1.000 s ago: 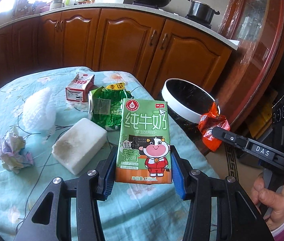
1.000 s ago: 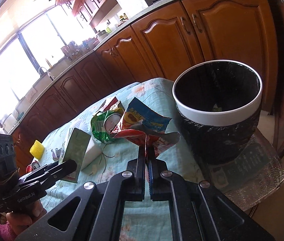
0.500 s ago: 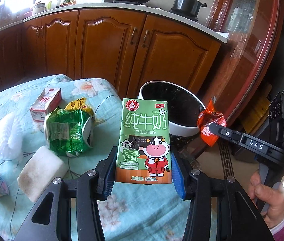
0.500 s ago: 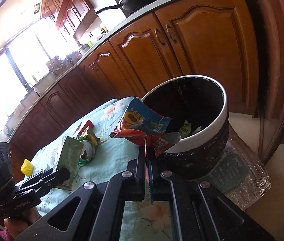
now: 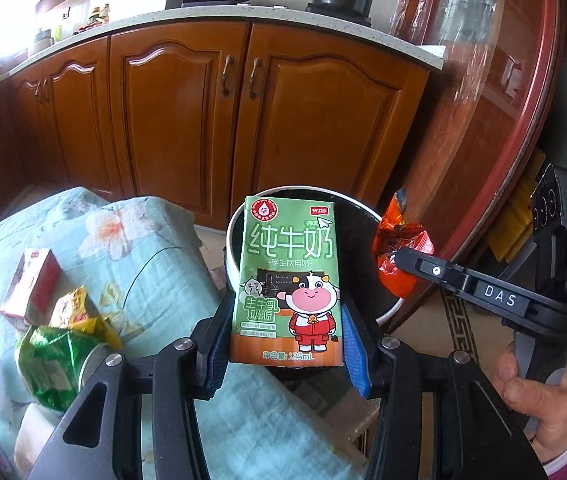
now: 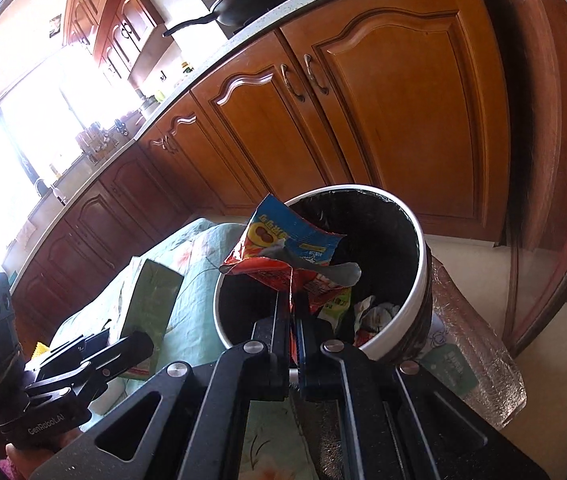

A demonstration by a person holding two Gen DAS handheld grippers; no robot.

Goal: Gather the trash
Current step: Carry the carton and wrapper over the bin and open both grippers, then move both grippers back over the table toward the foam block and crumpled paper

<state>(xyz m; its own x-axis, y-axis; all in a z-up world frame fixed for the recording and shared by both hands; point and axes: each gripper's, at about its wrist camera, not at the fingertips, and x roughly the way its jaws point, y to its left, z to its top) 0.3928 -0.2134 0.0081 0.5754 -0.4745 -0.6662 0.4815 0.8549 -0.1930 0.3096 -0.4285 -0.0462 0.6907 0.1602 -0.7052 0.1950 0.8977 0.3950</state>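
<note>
Dropping comes next: right gripper (image 6: 294,312) pinches the wrapper (image 6: 283,246) above the bin (image 6: 417,280) – release there; left gripper (image 5: 283,354) clamps the carton (image 5: 287,280) – carry it further over the rim first

The milk carton (image 5: 288,280) reads "纯牛奶", "学生饮用奶" and "125mL"; right tongs (image 5: 397,258) say "DAS", left tongs (image 6: 123,350) "GenRobot.AI".

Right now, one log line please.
left claw: shut on carton | right claw: shut on wrapper | both by bin | release pending
</note>
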